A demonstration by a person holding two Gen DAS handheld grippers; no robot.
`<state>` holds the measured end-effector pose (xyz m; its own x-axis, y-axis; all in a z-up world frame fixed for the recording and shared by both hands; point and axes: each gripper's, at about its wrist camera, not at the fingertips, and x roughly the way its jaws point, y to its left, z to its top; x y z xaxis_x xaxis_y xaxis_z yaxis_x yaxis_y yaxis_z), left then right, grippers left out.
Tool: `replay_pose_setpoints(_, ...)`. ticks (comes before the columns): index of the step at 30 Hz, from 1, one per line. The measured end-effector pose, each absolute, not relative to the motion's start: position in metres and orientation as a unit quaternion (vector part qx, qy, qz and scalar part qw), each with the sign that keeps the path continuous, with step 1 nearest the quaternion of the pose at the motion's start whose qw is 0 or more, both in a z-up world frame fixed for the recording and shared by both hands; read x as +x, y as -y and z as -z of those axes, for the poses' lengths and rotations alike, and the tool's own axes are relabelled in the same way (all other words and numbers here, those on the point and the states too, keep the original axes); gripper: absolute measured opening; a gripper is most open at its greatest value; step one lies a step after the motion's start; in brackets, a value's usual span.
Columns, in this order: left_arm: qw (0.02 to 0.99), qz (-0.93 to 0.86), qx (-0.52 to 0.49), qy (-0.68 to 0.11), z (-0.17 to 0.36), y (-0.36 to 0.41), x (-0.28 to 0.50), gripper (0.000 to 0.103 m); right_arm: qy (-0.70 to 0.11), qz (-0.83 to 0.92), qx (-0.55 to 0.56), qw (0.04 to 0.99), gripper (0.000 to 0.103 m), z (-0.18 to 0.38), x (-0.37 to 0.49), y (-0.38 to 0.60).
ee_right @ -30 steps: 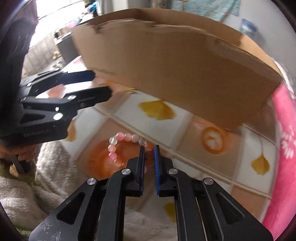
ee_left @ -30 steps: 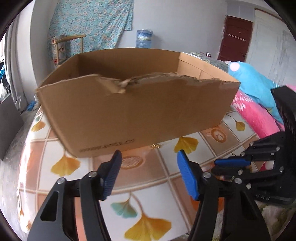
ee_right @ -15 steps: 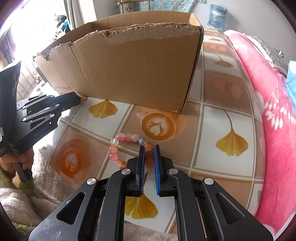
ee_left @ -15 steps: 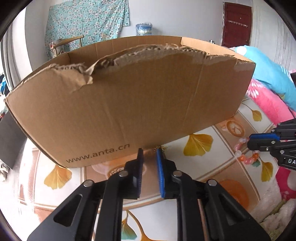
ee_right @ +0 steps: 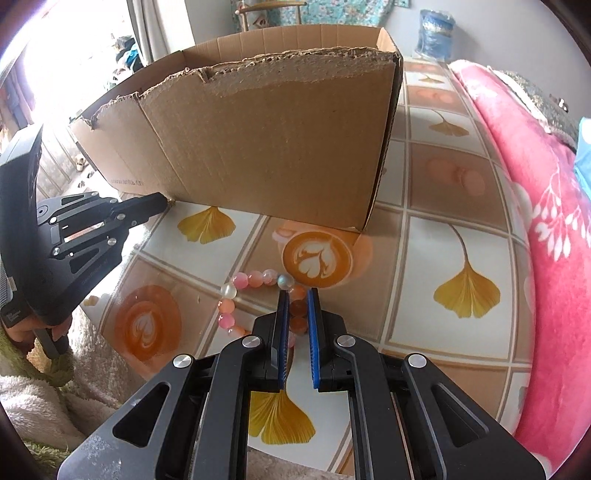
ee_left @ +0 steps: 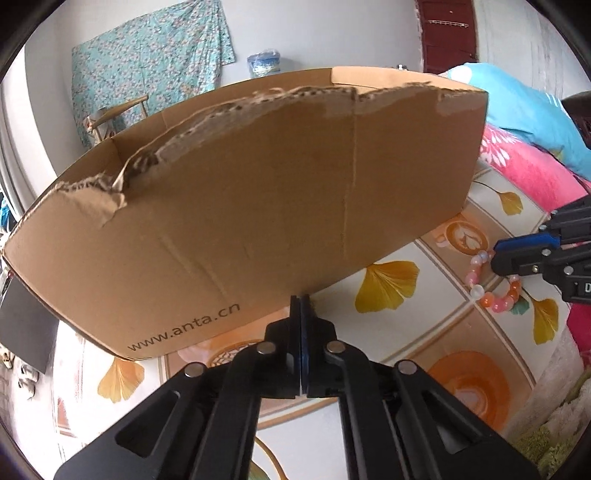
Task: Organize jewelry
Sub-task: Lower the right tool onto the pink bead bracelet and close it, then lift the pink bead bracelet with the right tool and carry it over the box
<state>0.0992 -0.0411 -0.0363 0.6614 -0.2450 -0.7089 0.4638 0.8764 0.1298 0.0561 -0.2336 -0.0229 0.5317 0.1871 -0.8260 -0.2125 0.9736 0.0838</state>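
Left gripper (ee_left: pixel 300 301) low centre, jaws pressed together, tips at base of cardboard box (ee_left: pixel 240 221); whether anything is pinched between them, cannot tell. Box fills middle, upright, top edge torn, "www.anta.cn" printed near lower left. Tabletop (ee_left: pixel 461 347) covered in ginkgo-leaf and latte-art pattern. Right gripper (ee_left: pixel 517 254) enters from right, jaws close together at bead bracelet (ee_left: pixel 496 295), pink, orange and white beads lying on tabletop. Pink blanket (ee_left: pixel 528 173) far right. Floral cloth (ee_left: pixel 147 66) on far wall, dark red door (ee_left: pixel 447 33) beyond.
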Motion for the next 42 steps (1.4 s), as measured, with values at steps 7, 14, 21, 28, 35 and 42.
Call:
replay_pose_setpoints(7,0.9,0.212,0.128,-0.358,0.021,0.03,0.087,0.0,-0.468,-0.115,-0.012,0.876,0.008,0.028,0.055,0.233)
replay_pose_setpoints(14,0.907,0.214,0.093,-0.351,-0.002,0.012,0.075,0.0,-0.462,-0.115,-0.005,0.879,0.008,0.029,0.05,0.236)
replay_pose_setpoints(21,0.913,0.225,0.065,-0.333,-0.027,0.001,0.063,0.0,-0.449,-0.115,-0.001,0.886,0.007,0.024,0.042,0.239)
replay_pose_setpoints(28,0.921,0.251,0.044,-0.295,-0.067,-0.004,0.052,0.0,-0.411,-0.118,-0.01,0.904,0.007,-0.003,0.028,0.238)
replay_pose_setpoints(35,0.926,0.295,0.03,-0.232,-0.116,-0.003,0.049,0.0,-0.344,-0.13,-0.044,0.929,0.007,-0.058,0.019,0.239)
replay_pose_setpoints(42,0.928,0.318,0.034,-0.189,-0.15,0.006,0.076,0.0,-0.246,-0.155,-0.085,0.953,0.007,-0.128,0.027,0.24)
